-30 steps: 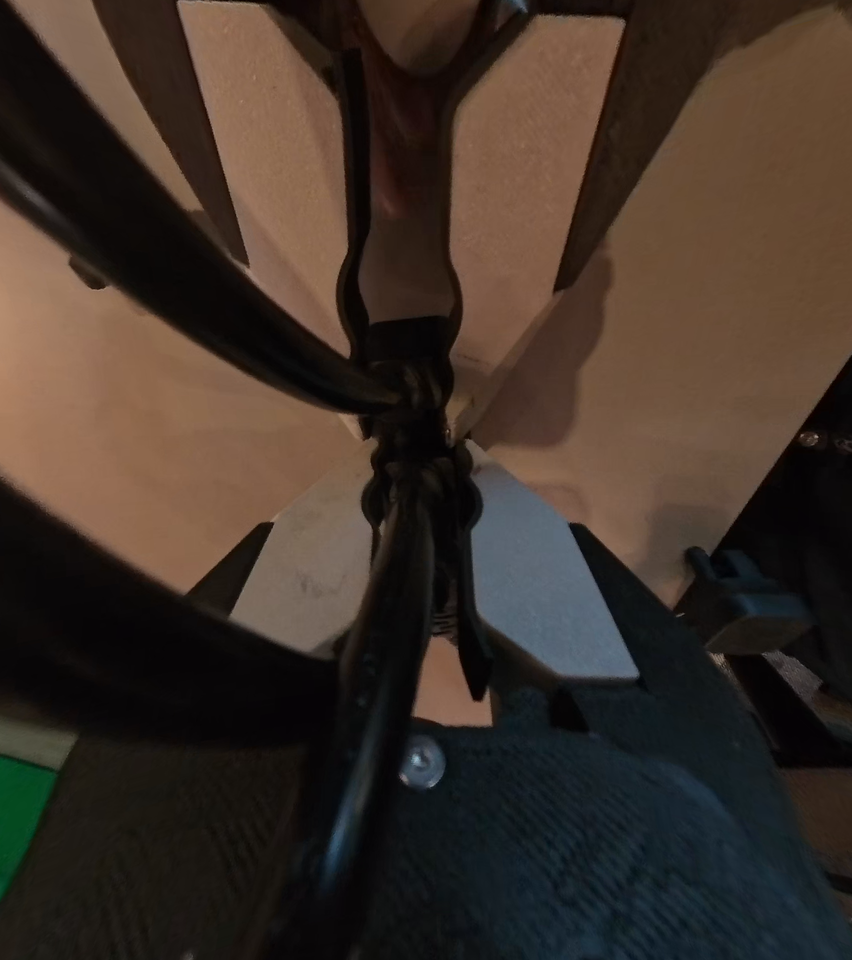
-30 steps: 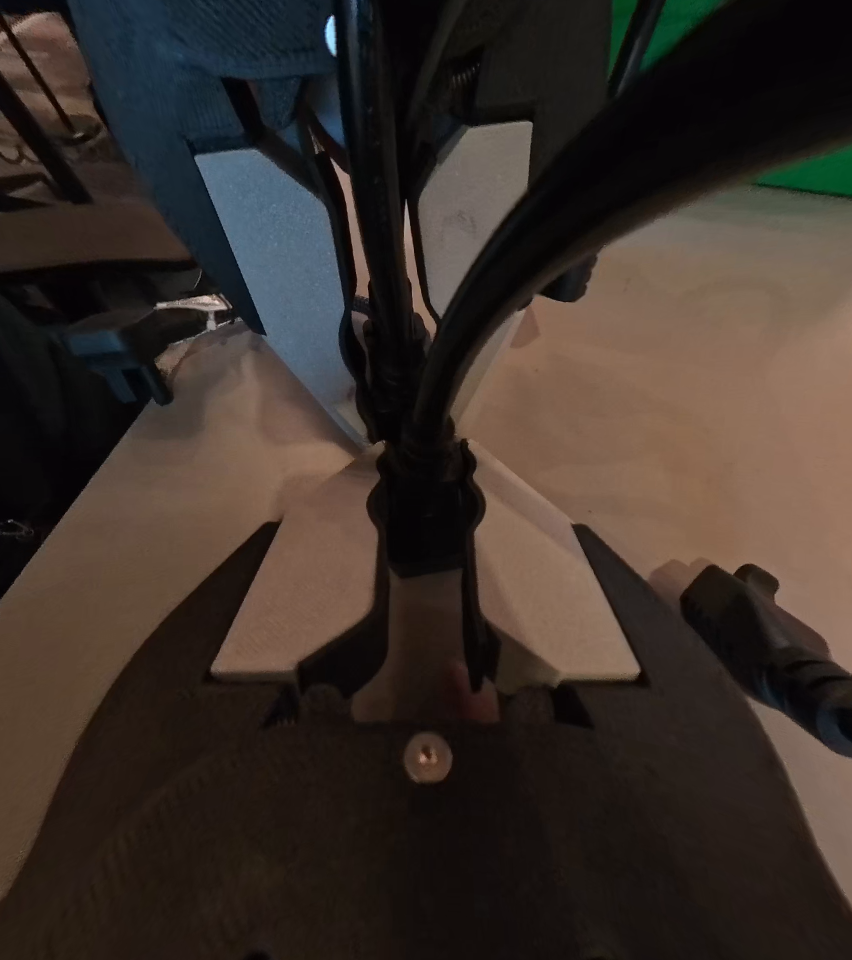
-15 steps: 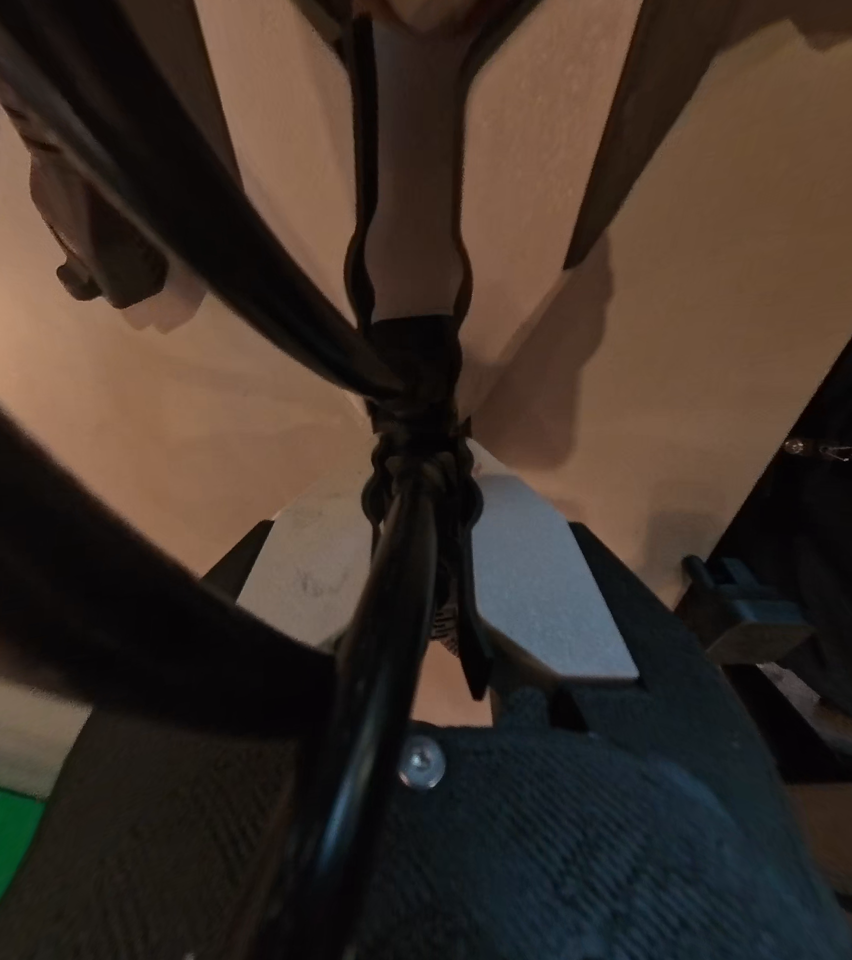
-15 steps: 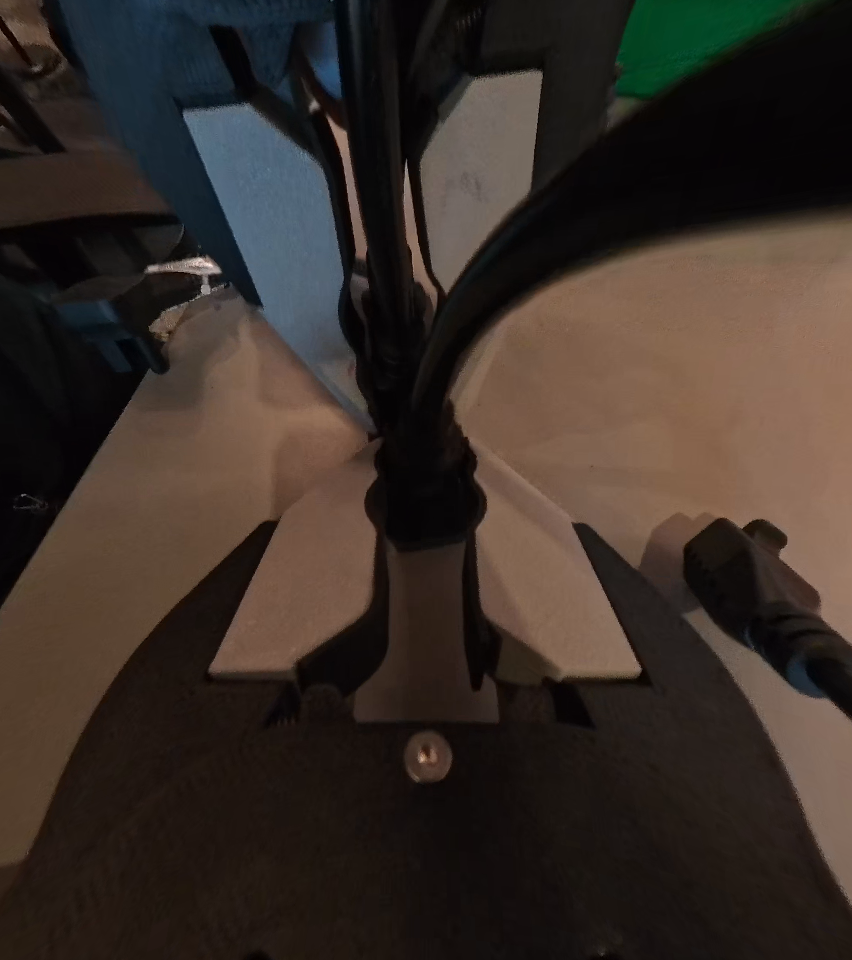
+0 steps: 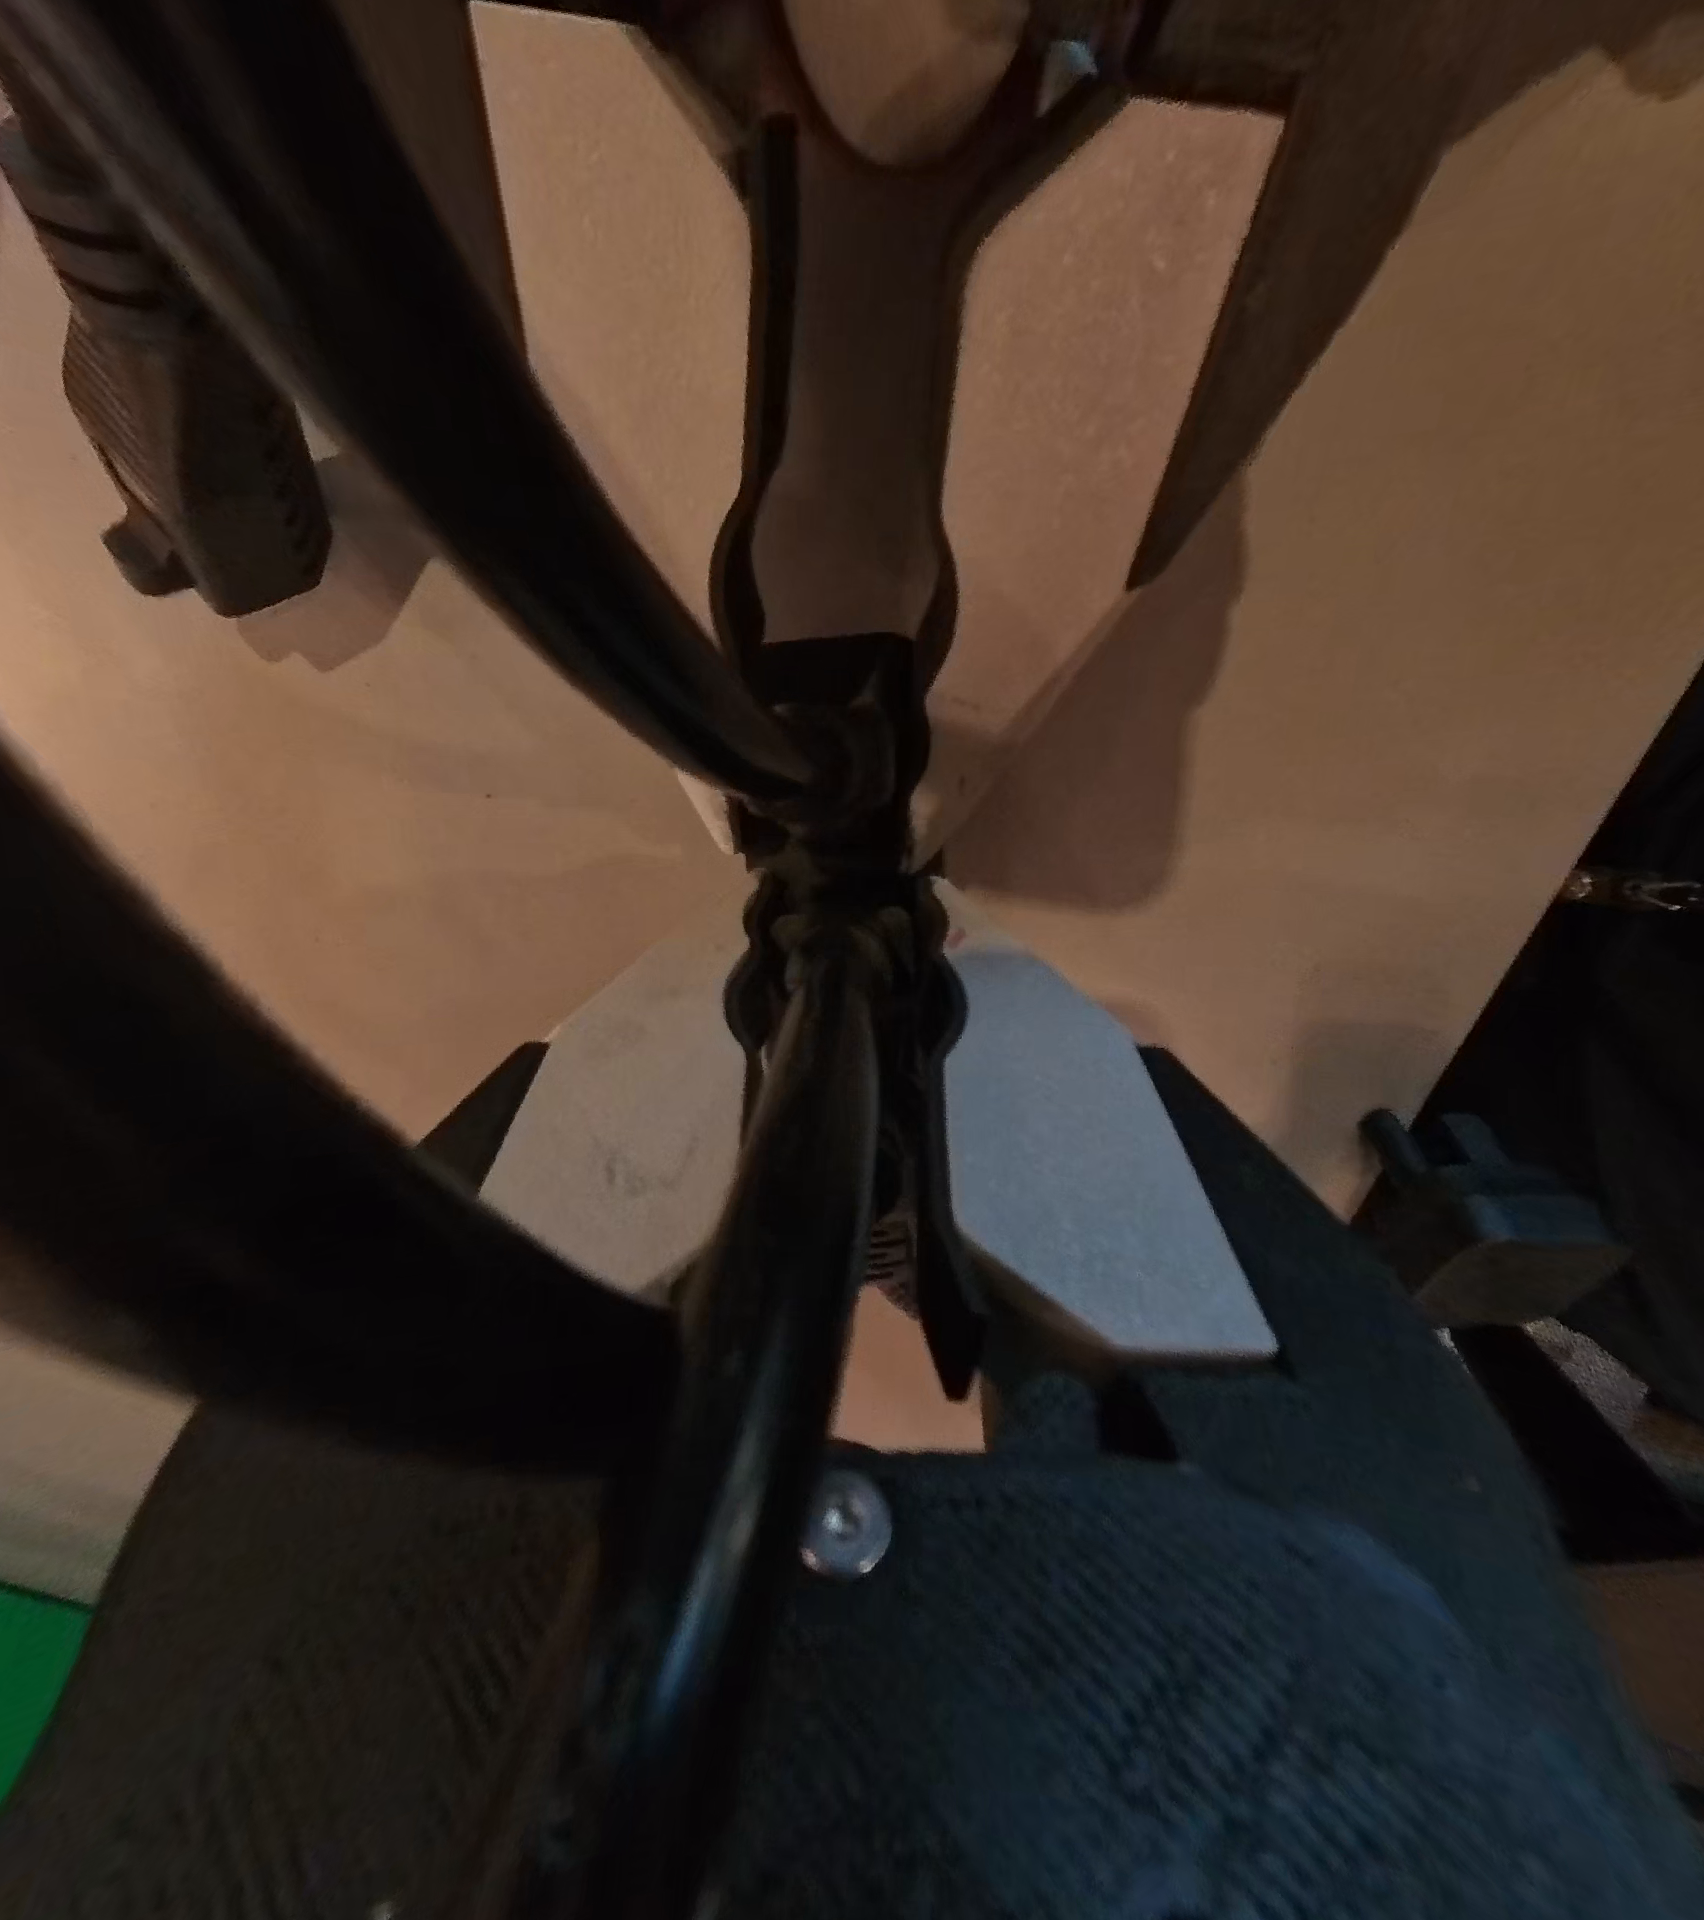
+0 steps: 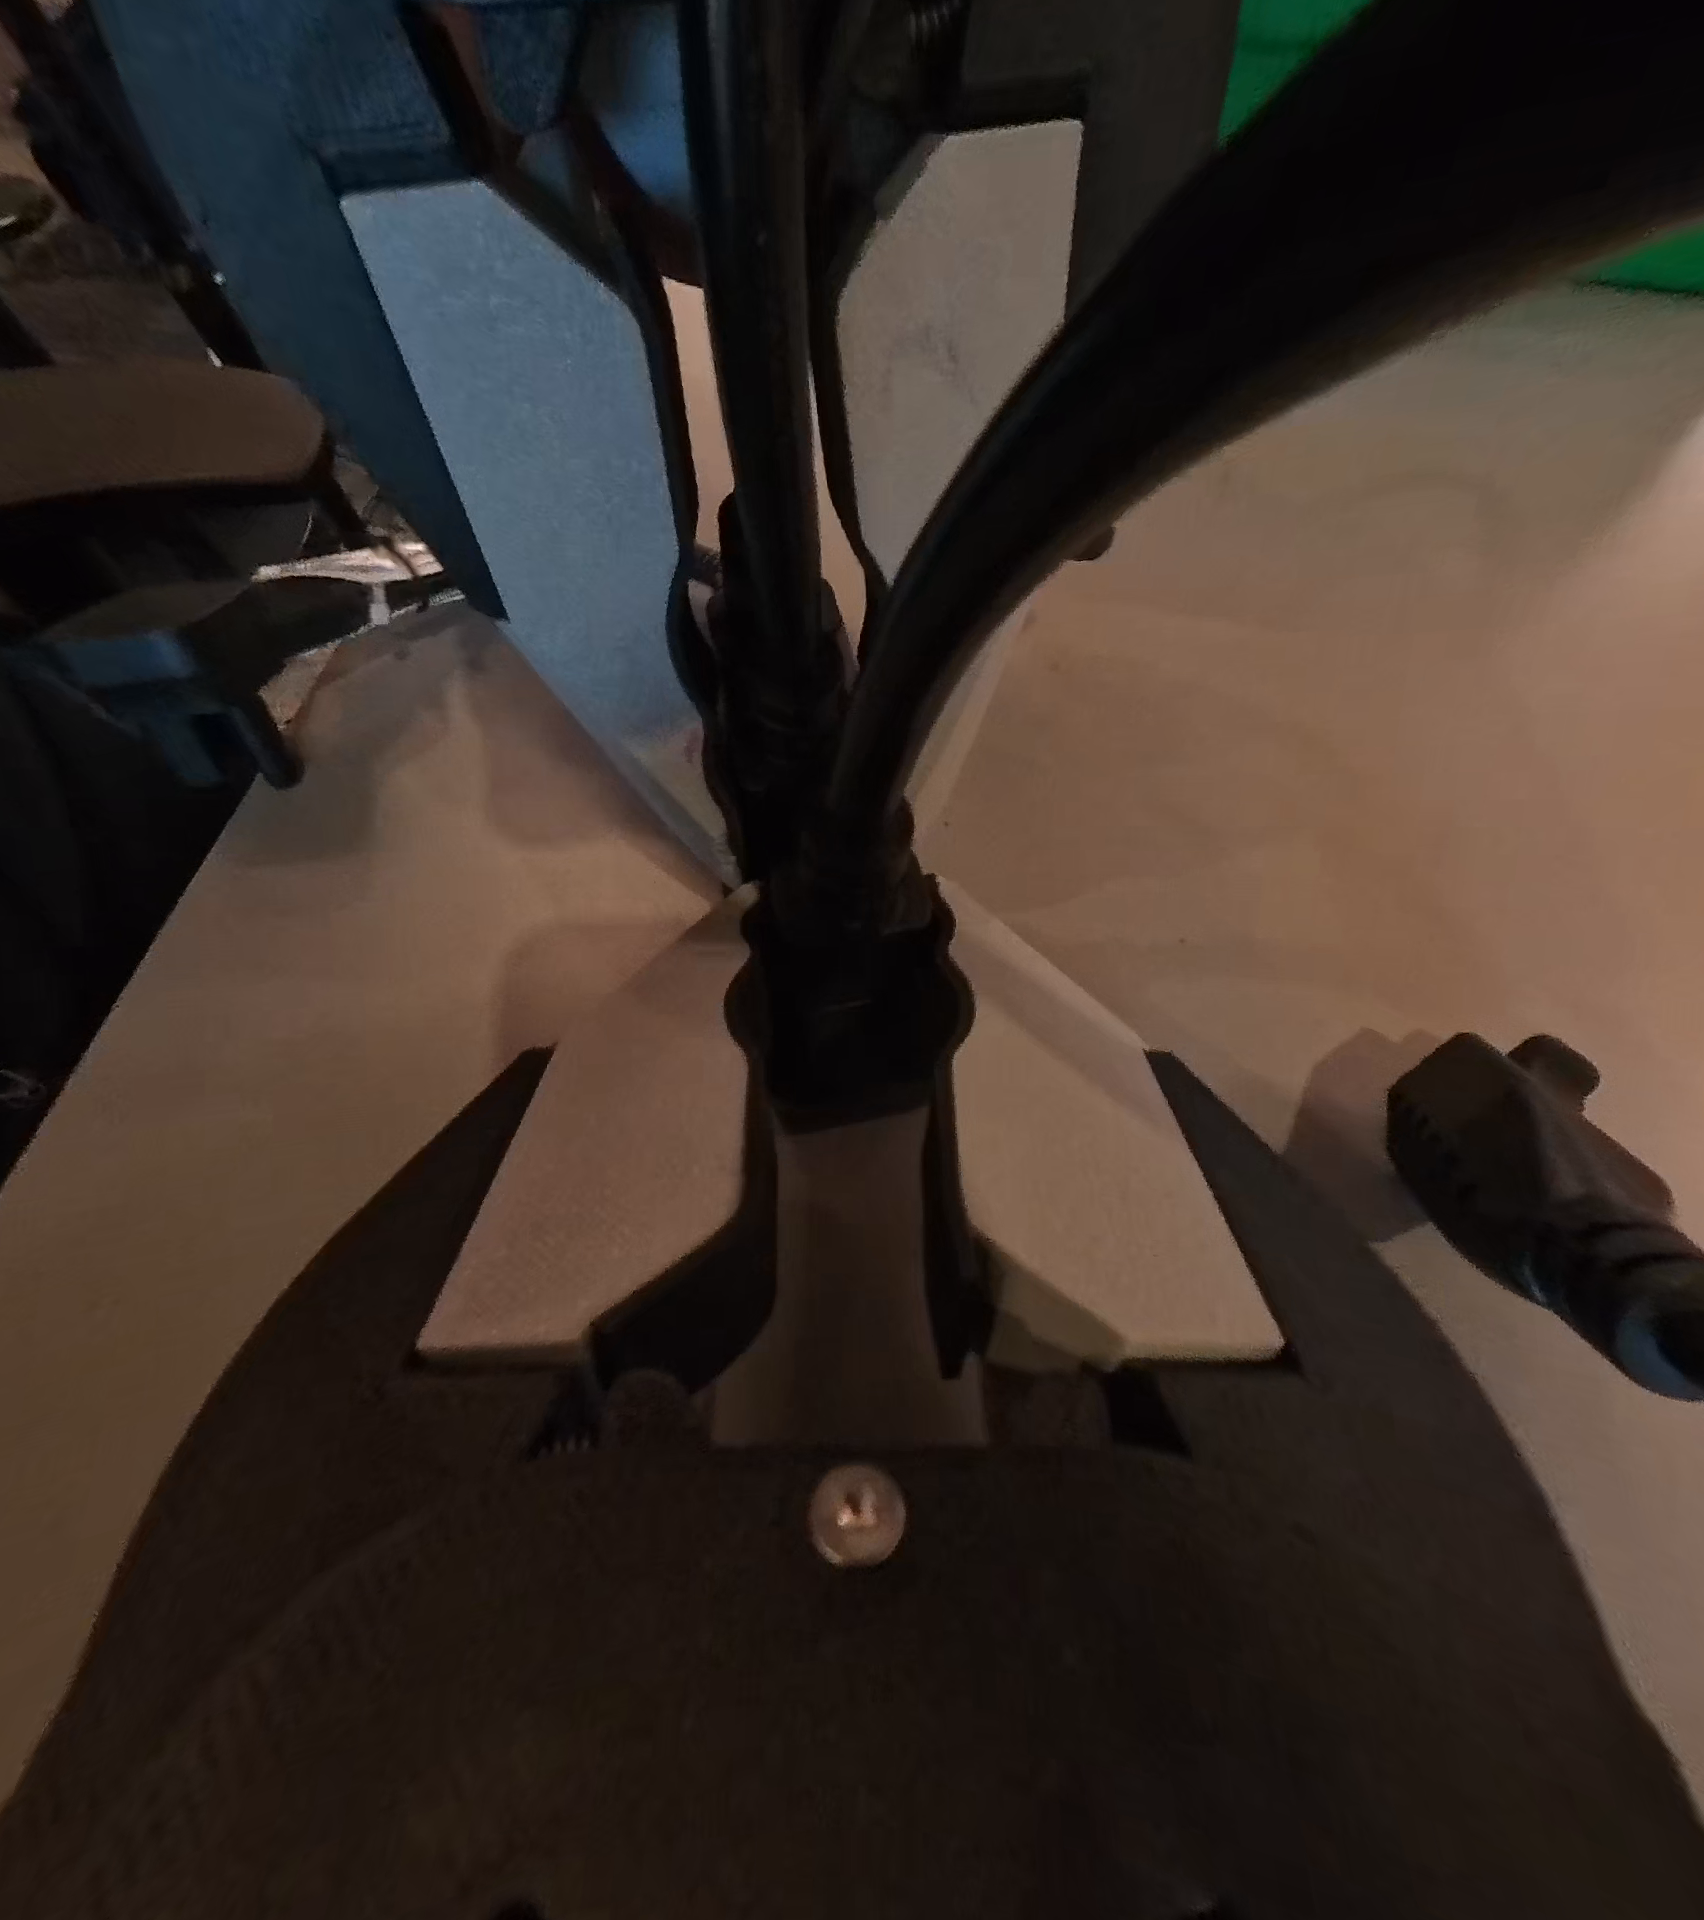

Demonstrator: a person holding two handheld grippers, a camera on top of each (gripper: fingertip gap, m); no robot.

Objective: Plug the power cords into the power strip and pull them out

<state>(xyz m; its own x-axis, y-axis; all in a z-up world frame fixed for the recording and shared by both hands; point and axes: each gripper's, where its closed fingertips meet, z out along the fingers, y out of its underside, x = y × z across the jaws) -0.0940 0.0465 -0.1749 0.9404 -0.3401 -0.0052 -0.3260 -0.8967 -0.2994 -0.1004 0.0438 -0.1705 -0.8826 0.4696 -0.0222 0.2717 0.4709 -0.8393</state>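
My left gripper point(image 5: 843, 971) is shut on a black cord end point(image 5: 827, 935); its cord point(image 5: 775, 1299) runs back toward the camera. My right gripper point(image 6: 843, 997) is shut on another black cord end point(image 6: 843, 1029); its cord point(image 6: 1087, 416) arcs up to the right. The two grippers face each other tip to tip above the beige table point(image 5: 412, 831). The two cord ends touch; I cannot tell whether they are mated. The right gripper point(image 5: 832, 727) also shows in the left wrist view, and the left gripper point(image 6: 775, 707) in the right wrist view. No power strip is in view.
A loose black plug point(image 6: 1513, 1174) with its cord lies on the table; it also shows in the left wrist view point(image 5: 193, 457). The table edge point(image 6: 100, 987) borders a dark area with a black clamp point(image 5: 1492, 1216). A green surface point(image 6: 1658, 249) lies beyond the table. My left and right fingertips are right by each other.
Both grippers have moved together over the table, still tip to tip, and the loose plug now looks closer. Both grasps are unchanged.
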